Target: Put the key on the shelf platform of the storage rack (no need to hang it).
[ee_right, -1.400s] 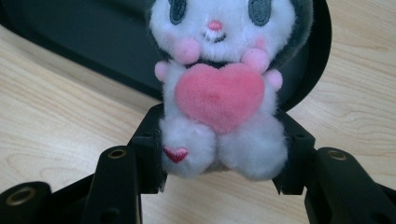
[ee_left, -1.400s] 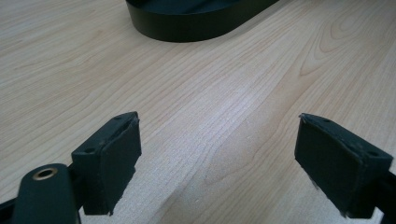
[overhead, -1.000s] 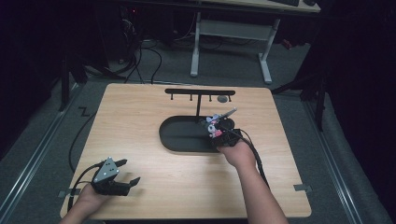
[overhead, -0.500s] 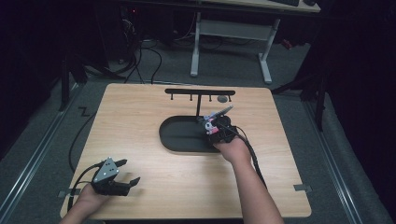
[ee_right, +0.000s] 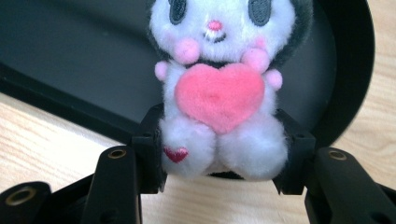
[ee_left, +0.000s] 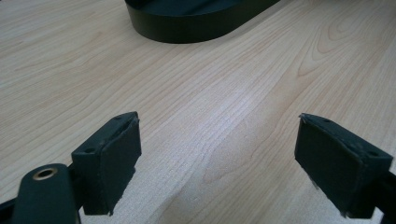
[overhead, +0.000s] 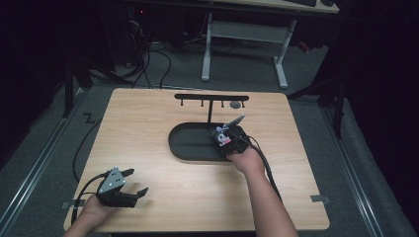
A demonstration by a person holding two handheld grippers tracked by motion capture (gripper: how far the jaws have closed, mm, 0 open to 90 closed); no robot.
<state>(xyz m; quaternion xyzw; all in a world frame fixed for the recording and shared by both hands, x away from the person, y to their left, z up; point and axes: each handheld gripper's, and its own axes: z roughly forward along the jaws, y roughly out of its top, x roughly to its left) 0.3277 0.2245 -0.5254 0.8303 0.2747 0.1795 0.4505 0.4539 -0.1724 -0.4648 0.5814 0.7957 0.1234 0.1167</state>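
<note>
A small white plush toy (ee_right: 219, 93) with a pink heart on its chest and a dark hood sits between the jaws of my right gripper (ee_right: 219, 163), which is shut on its lower body. In the high view the plush toy (overhead: 221, 134) and right gripper (overhead: 226, 139) hang over the right end of the black oval tray (overhead: 190, 143). My left gripper (overhead: 134, 182) rests near the table's front left corner. Its jaws stand wide apart over bare wood in the left gripper view, where the left gripper (ee_left: 217, 161) holds nothing.
A black T-shaped rack (overhead: 211, 101) with hooks stands behind the tray, with a small grey round object (overhead: 235, 104) beside it. The tray's near wall (ee_left: 196, 25) shows ahead of the left gripper. A desk frame (overhead: 242, 44) stands beyond the wooden table (overhead: 148, 118).
The right hand has shifted slightly toward the tray's right end with the plush toy in the jaws. The left gripper has stayed in place.
</note>
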